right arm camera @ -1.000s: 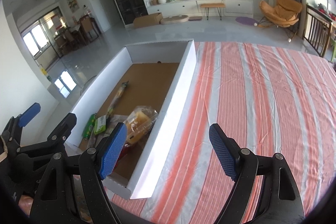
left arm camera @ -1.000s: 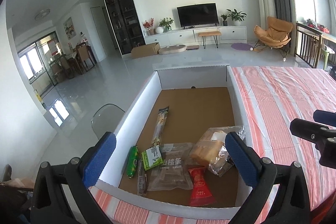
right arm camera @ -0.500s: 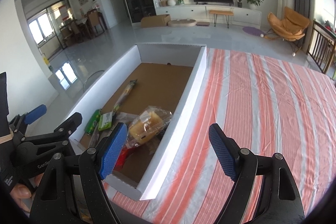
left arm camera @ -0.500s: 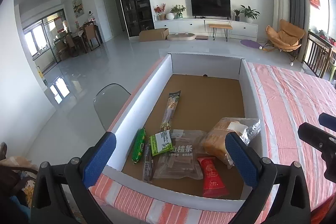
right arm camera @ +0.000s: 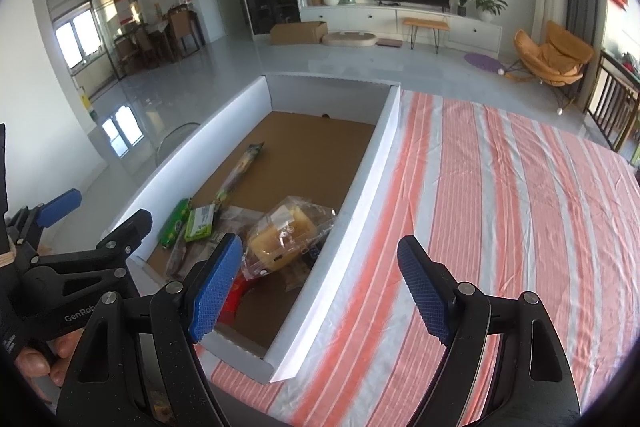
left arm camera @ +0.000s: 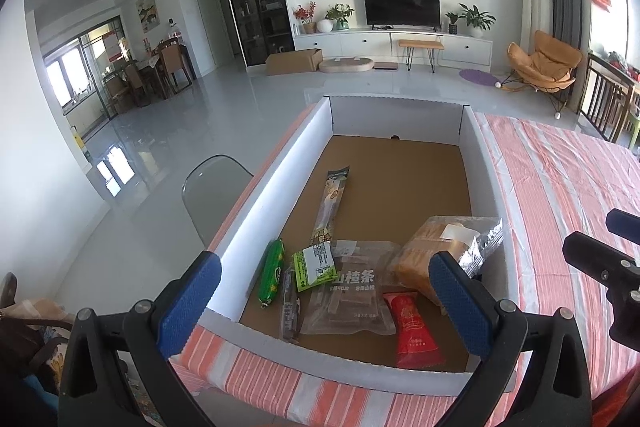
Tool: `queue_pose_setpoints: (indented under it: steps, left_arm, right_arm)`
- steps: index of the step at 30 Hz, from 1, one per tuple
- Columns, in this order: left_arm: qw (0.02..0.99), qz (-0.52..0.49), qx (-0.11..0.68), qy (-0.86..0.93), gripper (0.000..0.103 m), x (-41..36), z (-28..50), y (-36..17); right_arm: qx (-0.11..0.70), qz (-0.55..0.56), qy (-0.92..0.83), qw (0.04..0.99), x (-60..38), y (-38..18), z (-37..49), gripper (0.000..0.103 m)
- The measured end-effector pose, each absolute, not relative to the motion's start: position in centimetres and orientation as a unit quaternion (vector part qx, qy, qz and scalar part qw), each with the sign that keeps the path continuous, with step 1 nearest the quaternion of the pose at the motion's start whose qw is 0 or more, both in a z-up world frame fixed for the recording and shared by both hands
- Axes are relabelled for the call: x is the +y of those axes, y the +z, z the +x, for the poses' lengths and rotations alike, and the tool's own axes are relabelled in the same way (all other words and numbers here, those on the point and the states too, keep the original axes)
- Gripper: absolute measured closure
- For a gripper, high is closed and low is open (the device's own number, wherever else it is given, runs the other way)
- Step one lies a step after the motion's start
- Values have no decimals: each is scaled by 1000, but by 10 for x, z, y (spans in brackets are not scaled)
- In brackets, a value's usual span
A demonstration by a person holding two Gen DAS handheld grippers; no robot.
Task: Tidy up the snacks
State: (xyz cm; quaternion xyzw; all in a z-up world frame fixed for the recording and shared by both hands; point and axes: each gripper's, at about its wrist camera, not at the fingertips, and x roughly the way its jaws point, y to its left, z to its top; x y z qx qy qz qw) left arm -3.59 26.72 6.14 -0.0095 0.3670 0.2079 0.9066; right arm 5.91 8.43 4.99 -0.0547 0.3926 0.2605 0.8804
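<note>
My right gripper point(right arm camera: 318, 285) hangs w/ jaws wide apart, nothing btwn them, blue pads over the near corner of the white box point(right arm camera: 362, 183) and the striped cloth point(right arm camera: 500, 211). Box sits on the cloth's left side, brown cardboard floor. Inside, near end: clear bag of yellow bread point(right arm camera: 286, 237) on top, red packet point(right arm camera: 234, 297) partly hidden behind my left pad, green tube point(right arm camera: 174, 221) and green-label packet point(right arm camera: 202, 223) side by side, long thin stick pack point(right arm camera: 240, 169) pointing to the far end. My left gripper point(right arm camera: 96, 215) at left edge, jaws also apart; my fingers point(right arm camera: 40, 363) wrap its handle.
</note>
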Motion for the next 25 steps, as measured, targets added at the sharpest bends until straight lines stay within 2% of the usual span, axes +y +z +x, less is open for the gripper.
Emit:
queue_pose_setpoints:
  steps: [25]
  left_arm:
    - [914,-12,368,169,0,257,-38,60]
  right_arm:
    - [388,-74,271,878,93,52,50,20]
